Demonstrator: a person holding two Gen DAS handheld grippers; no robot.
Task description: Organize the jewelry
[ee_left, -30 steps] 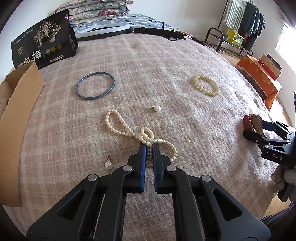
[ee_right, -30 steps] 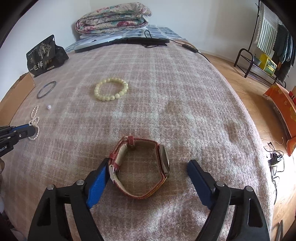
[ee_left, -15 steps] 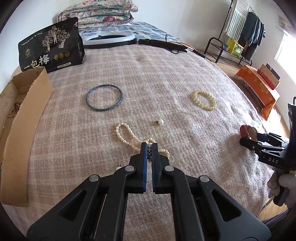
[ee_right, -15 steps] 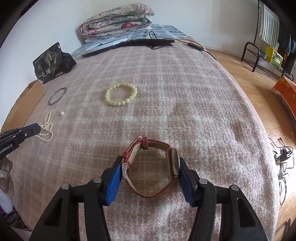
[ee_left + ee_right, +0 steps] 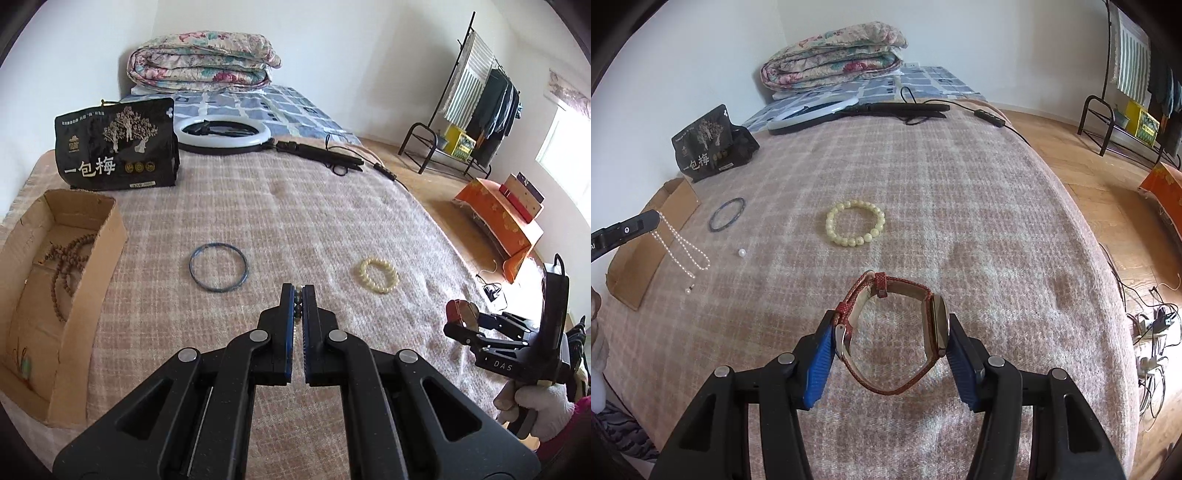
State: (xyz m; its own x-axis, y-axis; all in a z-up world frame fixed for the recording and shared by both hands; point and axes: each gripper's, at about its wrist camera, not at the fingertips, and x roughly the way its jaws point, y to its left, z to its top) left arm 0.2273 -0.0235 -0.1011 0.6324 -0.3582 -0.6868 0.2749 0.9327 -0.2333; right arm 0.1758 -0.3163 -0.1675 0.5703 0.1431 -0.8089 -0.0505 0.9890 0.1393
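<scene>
My left gripper (image 5: 298, 295) is shut on the pearl necklace (image 5: 681, 247), which hangs from its tip (image 5: 646, 221) above the blanket; in the left wrist view only a few beads show between the pads. My right gripper (image 5: 892, 332) is shut on a red-strapped watch (image 5: 894, 328) and holds it just above the blanket; it also shows in the left wrist view (image 5: 460, 312). A yellow bead bracelet (image 5: 378, 275) (image 5: 855, 227), a blue bangle (image 5: 218, 272) (image 5: 726, 219) and two loose pearl earrings (image 5: 741, 253) (image 5: 688, 290) lie on the bed.
A cardboard box (image 5: 55, 295) at the left edge holds a brown bead string (image 5: 68, 258). A black snack bag (image 5: 116, 153), a ring light (image 5: 221, 134) and a folded quilt (image 5: 201, 62) sit at the far end. The bed's right edge (image 5: 1108, 277) drops to a wooden floor.
My left gripper has lifted the pearl necklace off the blanket. My right gripper has closed on the watch and raised it.
</scene>
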